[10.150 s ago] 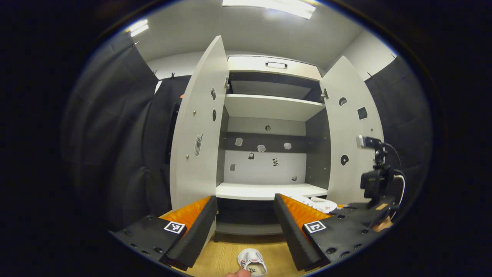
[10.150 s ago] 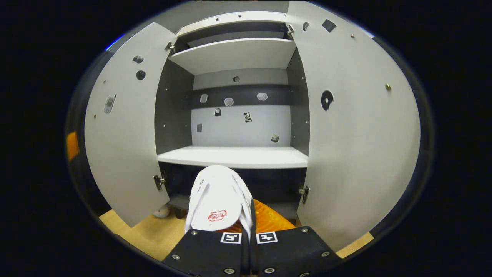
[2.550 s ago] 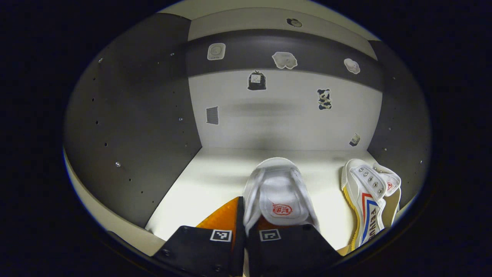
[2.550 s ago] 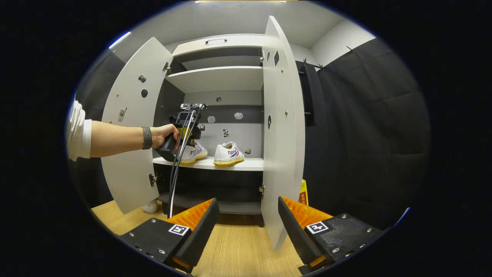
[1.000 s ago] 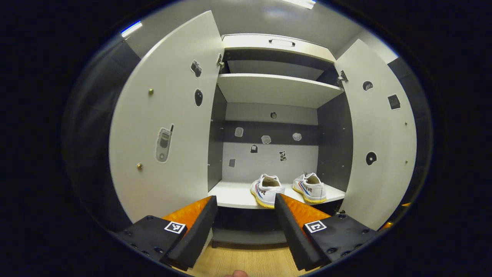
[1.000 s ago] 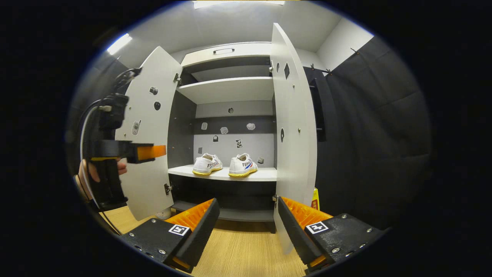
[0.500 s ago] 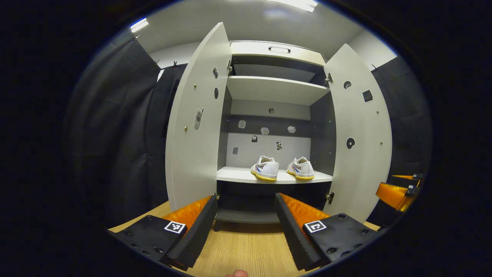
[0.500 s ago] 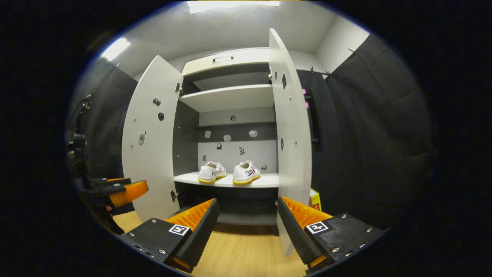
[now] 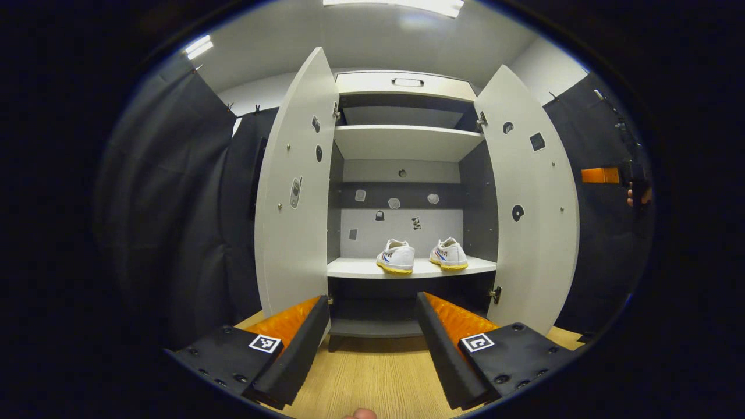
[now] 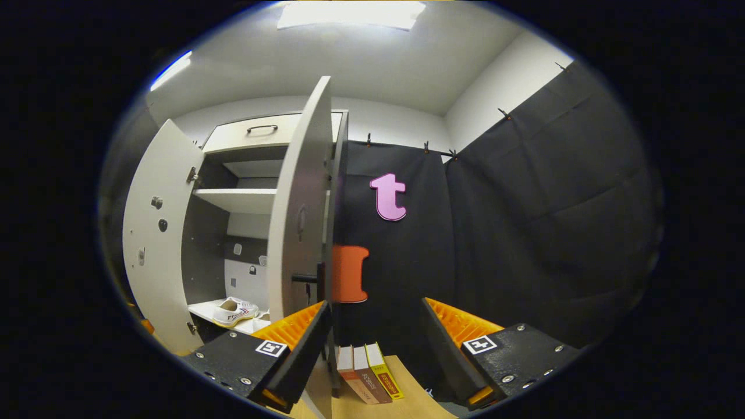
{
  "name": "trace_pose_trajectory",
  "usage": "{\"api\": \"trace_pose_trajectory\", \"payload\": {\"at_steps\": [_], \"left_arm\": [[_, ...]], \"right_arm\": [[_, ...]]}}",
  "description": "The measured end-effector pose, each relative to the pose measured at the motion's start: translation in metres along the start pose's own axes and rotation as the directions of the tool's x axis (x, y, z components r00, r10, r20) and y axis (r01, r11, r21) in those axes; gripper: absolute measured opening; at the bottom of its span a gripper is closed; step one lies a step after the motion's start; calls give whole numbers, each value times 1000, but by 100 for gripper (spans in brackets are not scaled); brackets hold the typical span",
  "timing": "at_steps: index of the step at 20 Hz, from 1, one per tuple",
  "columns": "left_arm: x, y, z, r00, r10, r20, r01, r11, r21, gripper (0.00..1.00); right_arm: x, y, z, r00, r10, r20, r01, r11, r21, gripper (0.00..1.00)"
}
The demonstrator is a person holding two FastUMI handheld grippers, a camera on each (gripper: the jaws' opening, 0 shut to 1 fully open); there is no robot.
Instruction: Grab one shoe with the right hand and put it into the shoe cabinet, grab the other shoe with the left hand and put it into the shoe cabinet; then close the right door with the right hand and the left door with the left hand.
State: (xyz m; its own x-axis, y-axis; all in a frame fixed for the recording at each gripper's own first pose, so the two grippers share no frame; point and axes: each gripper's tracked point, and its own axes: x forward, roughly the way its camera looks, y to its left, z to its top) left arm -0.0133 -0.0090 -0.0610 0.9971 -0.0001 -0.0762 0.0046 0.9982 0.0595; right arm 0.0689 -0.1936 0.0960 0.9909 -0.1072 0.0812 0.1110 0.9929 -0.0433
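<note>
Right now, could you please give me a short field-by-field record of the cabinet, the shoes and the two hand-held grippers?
shoes: two white shoes, side by side on the middle shelf
left door: open
right door: open; seen edge-on in the right gripper view
left hand-held gripper: open, empty, facing the cabinet
right hand-held gripper: open, empty, beside the right door's outer face
floor items: books standing by the cabinet

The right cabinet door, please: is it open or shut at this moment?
Open. The right door swings clear of the cabinet, leaving both shoes on the shelf in plain sight.
</note>
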Motion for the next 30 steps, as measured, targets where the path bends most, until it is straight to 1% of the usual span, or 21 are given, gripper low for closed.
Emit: {"api": "trace_pose_trajectory", "payload": {"at_steps": [1,2,5,8,9,10,12,17,18,20,23,24,25,28,30], "left_arm": [[0,0,1,1000,2,1,-2,1000,3,94],[4,0,-1,1000,0,0,0,1000,4,94],[5,-1,-7,1000,3,-18,-3,1000,3,96],[6,2,-14,999,14,-37,-14,1000,-1,96],[7,3,-15,999,16,-41,-17,1000,-1,96],[8,4,-16,999,18,-41,-18,1000,-1,94],[7,6,-15,999,20,-36,-20,1000,-7,94],[8,10,-19,999,13,-45,-14,1000,-20,94],[9,11,-21,999,11,-47,-12,1000,-19,96],[10,11,-20,999,4,-47,-5,1000,-18,96],[11,13,-19,999,0,-43,0,1000,-15,96],[11,15,-20,999,0,-45,-1,1000,-17,96],[11,16,-21,999,2,-48,-3,1000,-19,94],[7,24,-26,998,10,-62,-12,1000,-28,94],[7,25,-29,997,12,-70,-14,999,-31,94]], "right_arm": [[10,-3,-1,1000,7,-2,-7,1000,10,94],[19,-5,-5,1000,14,-18,-14,1000,19,94],[34,8,-13,996,73,-45,-70,996,63,94],[38,12,-13,997,69,-33,-68,997,31,91],[36,15,-15,997,69,-32,-69,998,9,98],[35,18,-16,997,68,-32,-68,997,-20,90],[32,23,-14,998,51,-29,-52,997,-49,89],[27,35,-17,998,55,-43,-56,998,-12,88],[26,38,-17,997,60,-45,-61,998,-19,88],[24,47,-17,996,74,-46,-76,997,-24,88],[22,68,-18,992,120,-51,-120,993,2,88],[23,73,-18,991,128,-49,-128,992,8,88],[23,77,-19,990,131,-49,-130,991,13,88],[23,88,-20,989,141,-48,-139,990,32,88],[23,101,-21,985,167,-50,-165,985,45,88]]}}
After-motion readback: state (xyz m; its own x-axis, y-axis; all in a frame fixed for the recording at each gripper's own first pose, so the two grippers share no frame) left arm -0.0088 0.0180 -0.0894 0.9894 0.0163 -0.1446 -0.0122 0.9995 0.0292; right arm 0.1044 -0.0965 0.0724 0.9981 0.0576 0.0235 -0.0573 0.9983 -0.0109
